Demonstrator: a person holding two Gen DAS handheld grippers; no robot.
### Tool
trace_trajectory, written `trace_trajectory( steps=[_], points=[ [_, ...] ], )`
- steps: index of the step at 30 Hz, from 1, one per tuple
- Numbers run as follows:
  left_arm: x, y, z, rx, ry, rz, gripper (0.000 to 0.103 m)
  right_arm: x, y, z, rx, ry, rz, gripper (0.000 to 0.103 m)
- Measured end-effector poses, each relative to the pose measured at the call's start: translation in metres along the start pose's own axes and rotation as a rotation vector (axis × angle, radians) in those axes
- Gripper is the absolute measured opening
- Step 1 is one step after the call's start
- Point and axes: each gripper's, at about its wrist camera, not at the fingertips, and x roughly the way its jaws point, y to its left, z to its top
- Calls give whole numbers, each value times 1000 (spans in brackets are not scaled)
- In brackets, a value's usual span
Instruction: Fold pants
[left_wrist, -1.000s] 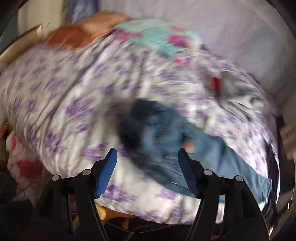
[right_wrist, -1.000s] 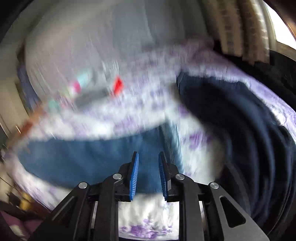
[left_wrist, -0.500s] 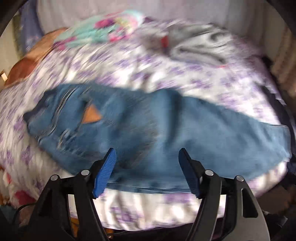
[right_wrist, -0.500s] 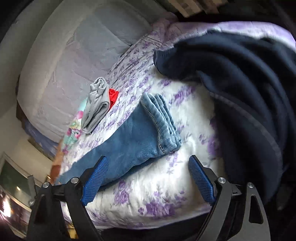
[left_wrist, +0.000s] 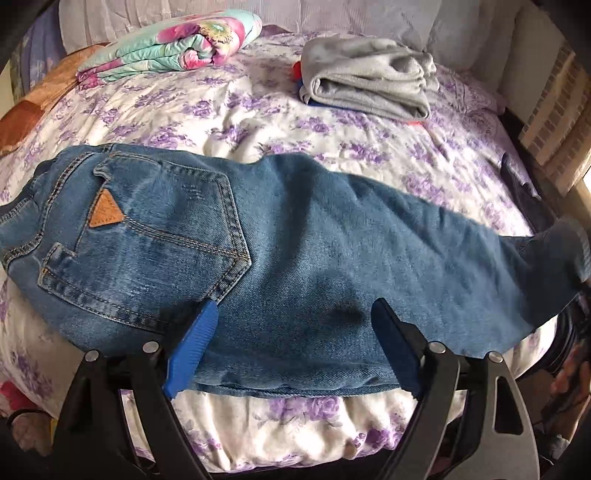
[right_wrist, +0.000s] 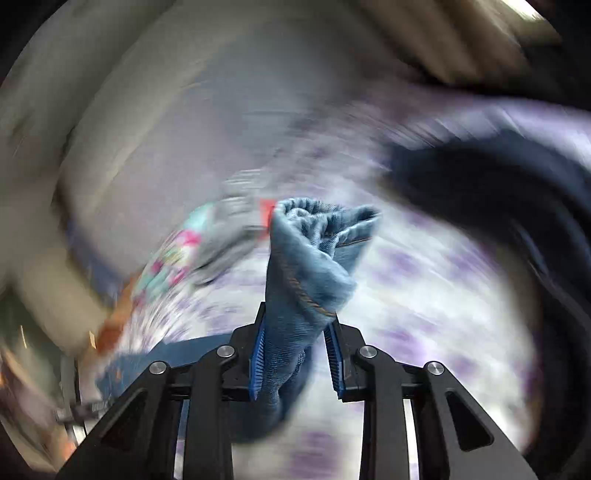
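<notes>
Blue jeans lie lengthwise across the purple-flowered bedspread, waistband at the left, legs doubled together. Left gripper hovers over the jeans' near edge, fingers spread wide, holding nothing. Right gripper is pinching the bunched hem end of the jeans, lifted off the bedspread; background blurred. Beyond the jeans: folded grey garment and floral quilt.
</notes>
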Motion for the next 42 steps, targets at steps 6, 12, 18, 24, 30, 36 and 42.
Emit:
trace_trajectory(
  steps=[6,12,18,24,30,36,42],
  points=[
    [-50,44,9,-151,-138,-2,83,62,195,-27,-537,138,147,30],
    [-59,85,-4,-242,-131,26,87,146,250,-143,-902,363,112,58],
    [-62,94,-7,-241,-130,3,87,88,244,-96,-830,307,245,60],
    [-59,90,-12,-235,-137,23,88,124,249,-107,-914,399,181,42],
    [-76,107,-18,-284,-145,13,88,118,259,-95,-872,365,240,8],
    [-81,155,-21,-454,-133,-6,90,144,248,-127,-857,470,205,65],
    [-46,195,-20,-659,-86,-159,92,73,233,-114,-628,220,390,90]
  ],
)
